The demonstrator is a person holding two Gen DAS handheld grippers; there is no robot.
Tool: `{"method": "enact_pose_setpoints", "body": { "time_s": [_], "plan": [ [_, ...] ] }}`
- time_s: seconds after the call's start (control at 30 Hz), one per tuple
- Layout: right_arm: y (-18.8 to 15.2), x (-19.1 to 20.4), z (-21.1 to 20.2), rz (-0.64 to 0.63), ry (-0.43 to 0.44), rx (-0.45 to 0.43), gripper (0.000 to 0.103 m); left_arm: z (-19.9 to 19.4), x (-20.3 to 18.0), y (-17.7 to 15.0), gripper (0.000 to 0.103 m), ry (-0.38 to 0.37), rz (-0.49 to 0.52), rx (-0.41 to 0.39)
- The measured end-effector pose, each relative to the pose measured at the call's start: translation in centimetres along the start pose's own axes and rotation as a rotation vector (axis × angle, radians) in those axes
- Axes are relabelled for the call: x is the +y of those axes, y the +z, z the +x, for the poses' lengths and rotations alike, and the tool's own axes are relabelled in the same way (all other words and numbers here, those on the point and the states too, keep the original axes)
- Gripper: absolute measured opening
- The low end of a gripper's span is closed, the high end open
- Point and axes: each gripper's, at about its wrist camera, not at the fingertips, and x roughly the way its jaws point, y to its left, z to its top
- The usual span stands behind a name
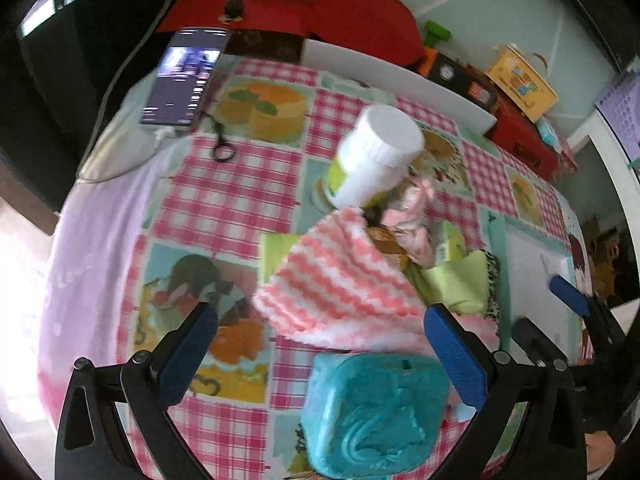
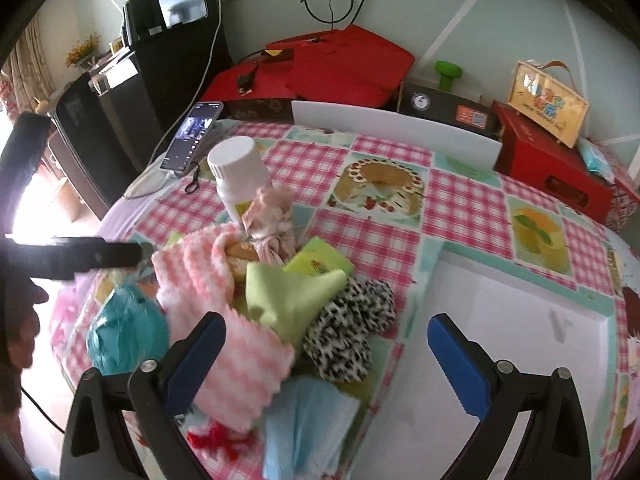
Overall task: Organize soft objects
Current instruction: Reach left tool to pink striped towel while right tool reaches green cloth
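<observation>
Left gripper (image 1: 320,348): jaws spread wide, holding nothing, hovering over the teal soft block (image 1: 376,412).
Right gripper (image 2: 326,356): jaws wide apart too, empty, over the heap.
Heap: pink-and-white cloth (image 1: 340,284), green cloth (image 2: 288,300), spotted fuzzy piece (image 2: 348,332), light blue cloth (image 2: 308,424), bunched mid-table on the checked tablecloth (image 2: 460,200).
Key relation: the teal block sits between the left fingers, toward the near table edge; left looks nearer.
White tray (image 2: 500,320): bare, at the table's right side.

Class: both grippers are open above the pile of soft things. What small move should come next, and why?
Probably lower the left gripper onto the teal plush. It lies between the open fingers, at the pile's near edge, with nothing on top. The right gripper holds nothing.
</observation>
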Motion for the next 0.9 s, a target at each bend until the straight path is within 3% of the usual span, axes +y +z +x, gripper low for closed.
{"method": "enact_pose_setpoints", "body": {
  "time_s": [0.2, 0.4, 0.53, 0.67, 0.77, 0.9],
  "plan": [
    [0.9, 1.1, 1.8, -0.056, 0.064, 0.032, 0.073, 1.0, -2.7, 0.5, 0.102, -0.021, 0.117, 0.054],
    [0.3, 1.9, 3.6, -0.093, 0.105, 0.093, 0.049, 2.4, -2.7, 1.1, 0.102, -0.046, 0.106, 0.113],
    [0.0, 1.7, 4.5, -0.082, 0.119, 0.116, 0.043, 3.3, -3.3, 1.3, 0.102, -0.047, 0.137, 0.162],
    [0.0, 1.0, 4.7, -0.051, 0.142, 0.119, 0.026, 4.1, -4.8, 1.2, 0.102, -0.042, 0.187, 0.199],
    [-0.1, 0.4, 4.6, -0.039, 0.149, 0.121, 0.012, 4.6, -5.7, 1.2, 0.09, -0.043, 0.222, 0.228],
    [-0.3, -0.4, 4.7, -0.013, 0.155, 0.121, 0.01, 6.0, -7.0, 1.2, 0.087, -0.035, 0.262, 0.283]
  ]
}}
